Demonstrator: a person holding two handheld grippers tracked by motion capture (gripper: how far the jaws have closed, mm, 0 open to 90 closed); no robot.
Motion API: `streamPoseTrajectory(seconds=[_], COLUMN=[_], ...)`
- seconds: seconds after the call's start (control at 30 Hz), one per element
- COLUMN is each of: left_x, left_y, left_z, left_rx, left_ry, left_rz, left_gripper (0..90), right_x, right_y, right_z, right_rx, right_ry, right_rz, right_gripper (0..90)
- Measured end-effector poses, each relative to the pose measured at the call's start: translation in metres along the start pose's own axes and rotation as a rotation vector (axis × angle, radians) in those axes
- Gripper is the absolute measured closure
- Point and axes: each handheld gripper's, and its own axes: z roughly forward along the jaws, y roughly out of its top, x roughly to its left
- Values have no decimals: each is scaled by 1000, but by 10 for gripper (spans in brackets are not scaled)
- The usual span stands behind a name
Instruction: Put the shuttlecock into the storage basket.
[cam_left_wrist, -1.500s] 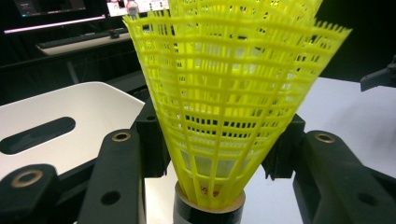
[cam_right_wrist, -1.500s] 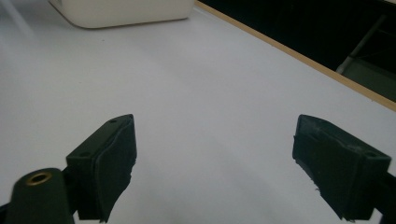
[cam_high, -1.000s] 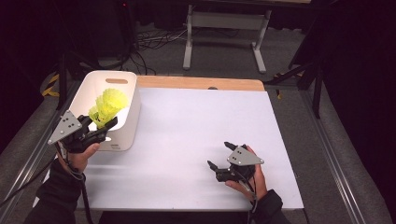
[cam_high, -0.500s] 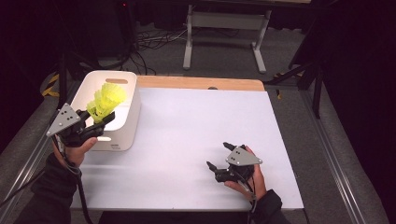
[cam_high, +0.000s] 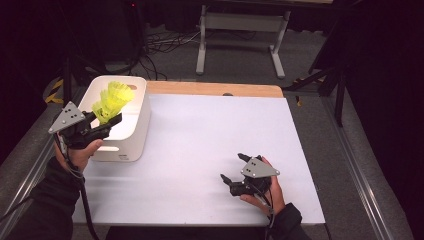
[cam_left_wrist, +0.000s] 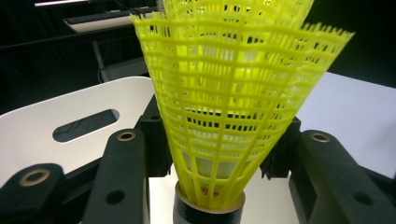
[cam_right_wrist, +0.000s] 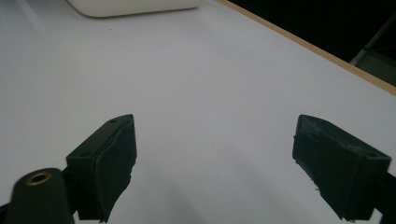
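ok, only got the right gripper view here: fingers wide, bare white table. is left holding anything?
Observer: Yes, the left gripper is shut on a yellow shuttlecock, skirt up.
Operator: where is it relative to the bin?
Observer: Over the near part of the white bin, at the table's left side, shuttlecock clear of the rim.
Operator: more shuttlecocks in the bin?
Observer: Can't tell, the held one hides part of the inside in the high view.
Operator: and right?
Observer: The right gripper sits low over the table's near right part, nothing between its fingers.
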Motion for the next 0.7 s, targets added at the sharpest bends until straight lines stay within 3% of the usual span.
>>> streamPoseTrajectory(seconds=[0.47, 0.7], left_x=[8, 11], left_y=[15, 29], left_z=[7, 7], left_rx=[42, 49], left_ry=[13, 24], left_rz=[-5, 16], left_gripper=[562, 566], right_x=[-2, -1], right_y=[-3, -2], right_z=[2, 3], right_rx=[13, 15], right_ry=[-2, 3], right_rz=[6, 5], right_gripper=[146, 146])
